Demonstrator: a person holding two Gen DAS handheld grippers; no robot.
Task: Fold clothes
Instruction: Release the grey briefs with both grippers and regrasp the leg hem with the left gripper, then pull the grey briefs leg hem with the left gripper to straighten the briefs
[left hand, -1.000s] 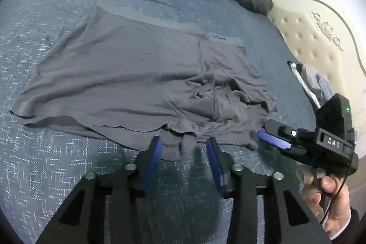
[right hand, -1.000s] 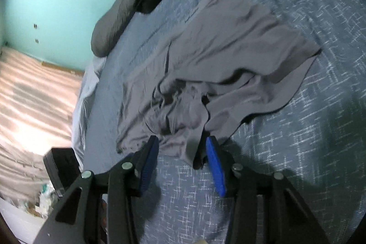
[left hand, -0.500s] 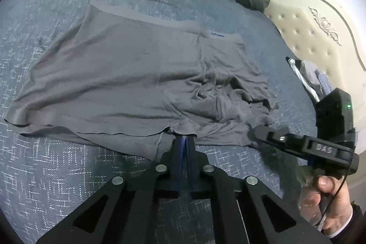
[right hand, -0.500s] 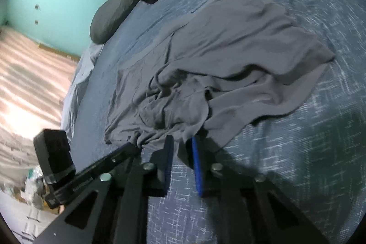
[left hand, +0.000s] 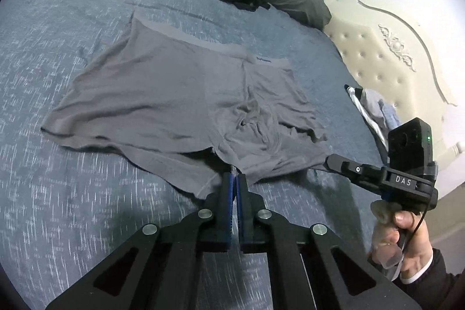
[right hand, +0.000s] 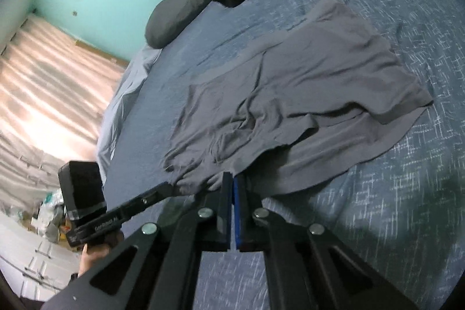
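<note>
Thin grey boxer shorts (left hand: 180,95) lie flat and creased on the woven blue bedspread (left hand: 58,208). Left gripper (left hand: 233,177) and right gripper (right hand: 231,179) each pinch the near hem; bare spread surrounds the shorts.

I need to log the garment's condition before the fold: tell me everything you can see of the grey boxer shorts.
The grey boxer shorts look like thin, smooth knit with a wide waistband along the far edge, bearing a small dark label. They lie mostly flat on the blue bedspread, waistband away from the tools; the left leg is smooth, the crotch and right leg are rumpled. The left tool is shut on the near hem at the crotch. The right tool is shut on the hem too.
</note>
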